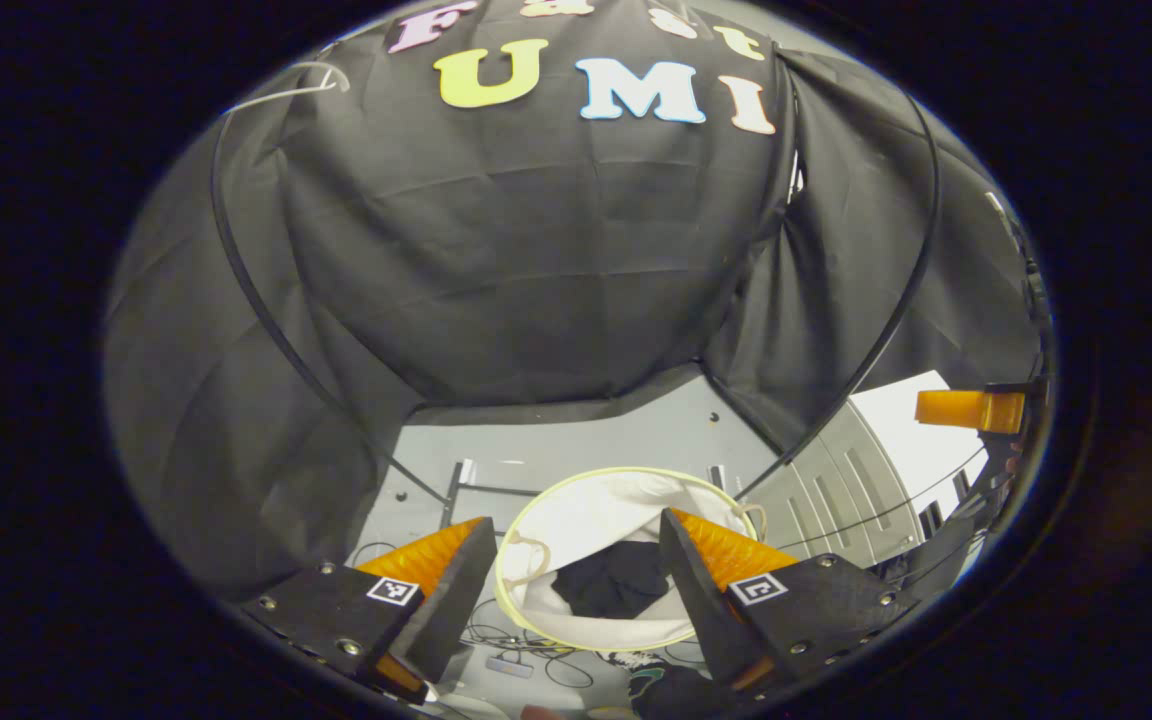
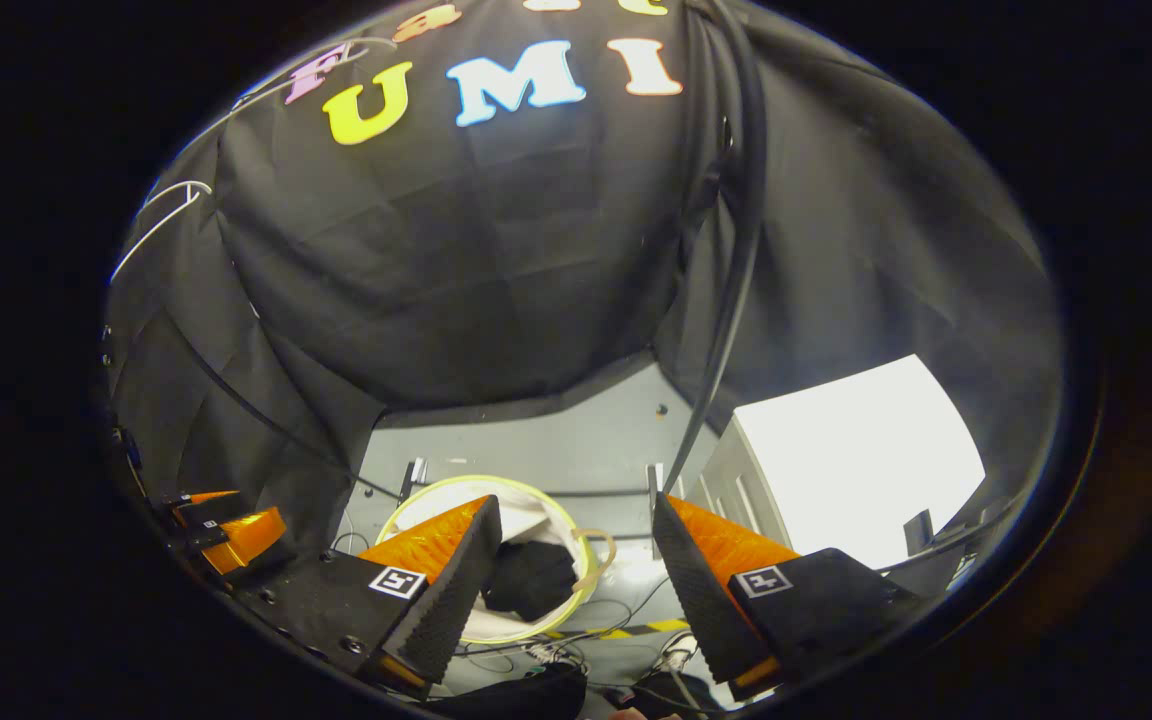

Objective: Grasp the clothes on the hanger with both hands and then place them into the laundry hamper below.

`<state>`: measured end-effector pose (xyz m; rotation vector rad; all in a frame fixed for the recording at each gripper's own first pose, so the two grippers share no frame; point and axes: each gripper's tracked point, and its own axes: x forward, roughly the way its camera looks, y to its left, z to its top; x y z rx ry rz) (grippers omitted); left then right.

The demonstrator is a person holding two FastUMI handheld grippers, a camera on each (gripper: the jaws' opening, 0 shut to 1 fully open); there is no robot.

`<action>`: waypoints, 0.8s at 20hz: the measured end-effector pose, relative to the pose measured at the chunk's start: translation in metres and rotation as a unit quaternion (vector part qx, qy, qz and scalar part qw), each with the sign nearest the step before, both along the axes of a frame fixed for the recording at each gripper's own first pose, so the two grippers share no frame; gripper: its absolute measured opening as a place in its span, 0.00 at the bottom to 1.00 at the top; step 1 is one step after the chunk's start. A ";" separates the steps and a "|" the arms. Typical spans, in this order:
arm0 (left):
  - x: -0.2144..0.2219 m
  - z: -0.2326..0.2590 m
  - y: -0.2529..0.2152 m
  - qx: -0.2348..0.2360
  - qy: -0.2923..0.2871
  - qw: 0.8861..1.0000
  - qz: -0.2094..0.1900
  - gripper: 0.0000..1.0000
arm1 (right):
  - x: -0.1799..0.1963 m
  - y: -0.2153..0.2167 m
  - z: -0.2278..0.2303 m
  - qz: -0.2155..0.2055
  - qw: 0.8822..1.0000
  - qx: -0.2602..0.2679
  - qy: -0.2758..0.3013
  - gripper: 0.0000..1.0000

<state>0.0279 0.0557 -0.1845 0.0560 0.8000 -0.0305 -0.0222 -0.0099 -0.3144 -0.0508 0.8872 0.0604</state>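
Your left gripper [image 1: 576,560] and right gripper [image 2: 576,545] both gape wide, empty; the dark clothes [image 1: 611,580] apparently already lie in the hamper [image 1: 536,625] directly below.

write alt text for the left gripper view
A dark garment lies inside a white round laundry hamper on the grey floor, seen from above between the open fingers of the left gripper. Black cloth walls the booth behind, and the right gripper shows at the right edge.
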 end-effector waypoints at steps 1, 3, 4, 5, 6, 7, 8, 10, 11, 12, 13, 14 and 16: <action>-0.001 0.013 -0.007 0.010 -0.008 1.000 0.006 0.96 | 0.003 -0.006 0.010 0.009 1.000 -0.002 -0.014 0.96; -0.001 0.039 -0.030 0.014 -0.027 0.999 0.018 0.95 | 0.010 -0.016 0.026 0.034 0.999 -0.007 -0.040 0.96; 0.001 0.056 -0.042 0.011 -0.039 0.999 0.026 0.95 | 0.013 -0.024 0.033 0.047 0.998 -0.010 -0.048 0.96; 0.004 0.071 -0.056 0.010 -0.051 0.998 0.035 0.96 | 0.017 -0.028 0.040 0.057 0.997 -0.006 -0.055 0.96; 0.008 0.089 -0.068 0.010 -0.066 0.997 0.042 0.96 | 0.021 -0.034 0.048 0.064 0.996 0.003 -0.066 0.96; 0.013 0.107 -0.080 0.010 -0.085 0.995 0.049 0.96 | 0.022 -0.040 0.057 0.069 0.995 0.012 -0.078 0.96; 0.020 0.128 -0.092 0.011 -0.105 0.993 0.052 0.95 | 0.022 -0.045 0.067 0.074 0.993 0.019 -0.090 0.94; 0.029 0.170 -0.112 0.016 -0.142 0.988 0.058 0.95 | 0.036 -0.054 0.090 0.078 0.989 0.036 -0.118 0.94; 0.030 0.190 -0.121 0.018 -0.161 0.985 0.060 0.95 | 0.045 -0.057 0.106 0.077 0.986 0.047 -0.138 0.96; 0.032 0.213 -0.133 0.022 -0.182 0.981 0.060 0.95 | 0.056 -0.061 0.122 0.075 0.983 0.058 -0.158 0.96; 0.034 0.235 -0.141 0.028 -0.203 0.977 0.060 0.95 | 0.067 -0.066 0.138 0.070 0.979 0.067 -0.179 0.96; 0.035 0.258 -0.150 0.038 -0.222 0.972 0.059 0.95 | 0.075 -0.071 0.153 0.063 0.974 0.076 -0.202 0.96; 0.027 0.297 -0.164 0.049 -0.262 0.962 0.060 0.95 | 0.090 -0.081 0.182 0.046 0.963 0.094 -0.248 0.93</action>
